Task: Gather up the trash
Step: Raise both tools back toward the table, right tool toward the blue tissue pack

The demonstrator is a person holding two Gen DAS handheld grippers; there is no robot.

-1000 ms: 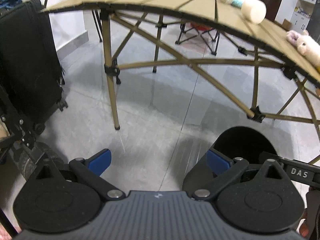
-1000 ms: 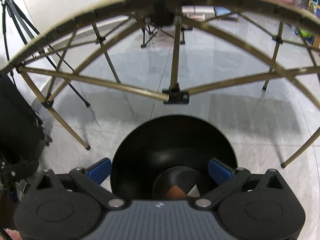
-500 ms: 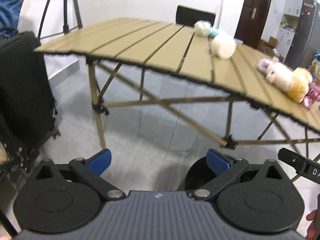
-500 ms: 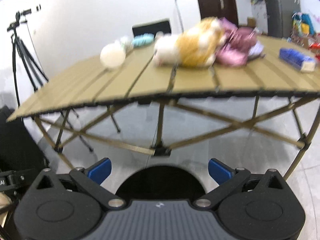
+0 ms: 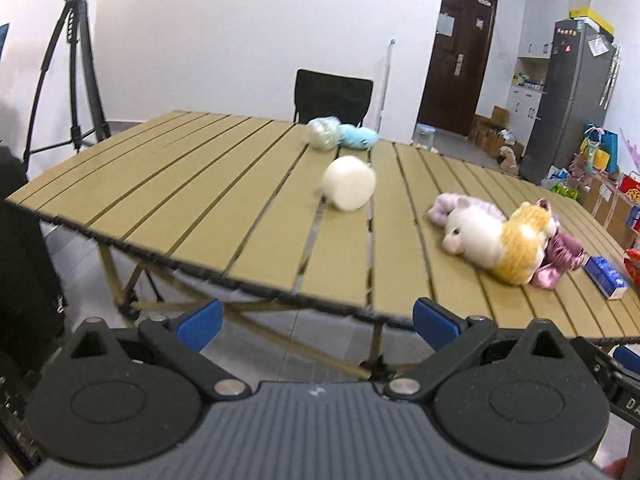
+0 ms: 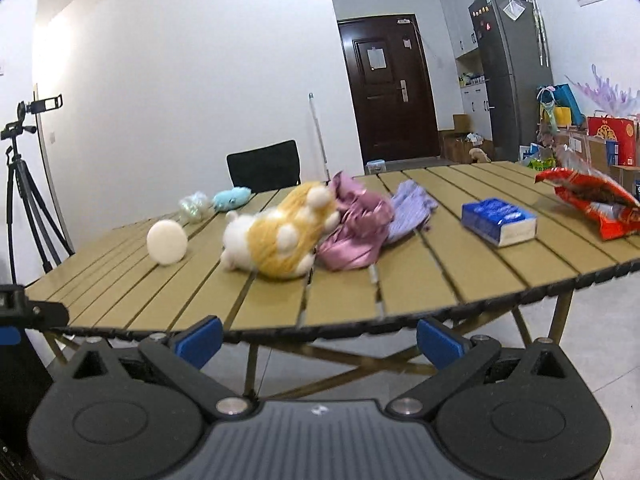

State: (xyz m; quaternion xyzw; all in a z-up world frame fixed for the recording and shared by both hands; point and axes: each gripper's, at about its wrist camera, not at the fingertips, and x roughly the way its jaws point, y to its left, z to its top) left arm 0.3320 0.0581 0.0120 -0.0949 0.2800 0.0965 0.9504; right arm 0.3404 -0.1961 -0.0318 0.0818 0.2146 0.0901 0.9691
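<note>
Risen since — slatted tabletop (image 5: 208, 200), fuzzy plush (image 6: 280, 236)

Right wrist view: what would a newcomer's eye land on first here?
Probably the white and orange plush toy lying mid-table against a crumpled pink cloth. To the right, a blue tissue pack and a torn-open red snack bag sit near the slatted table's right edge. Both grippers, left and right, are open and empty.
</note>
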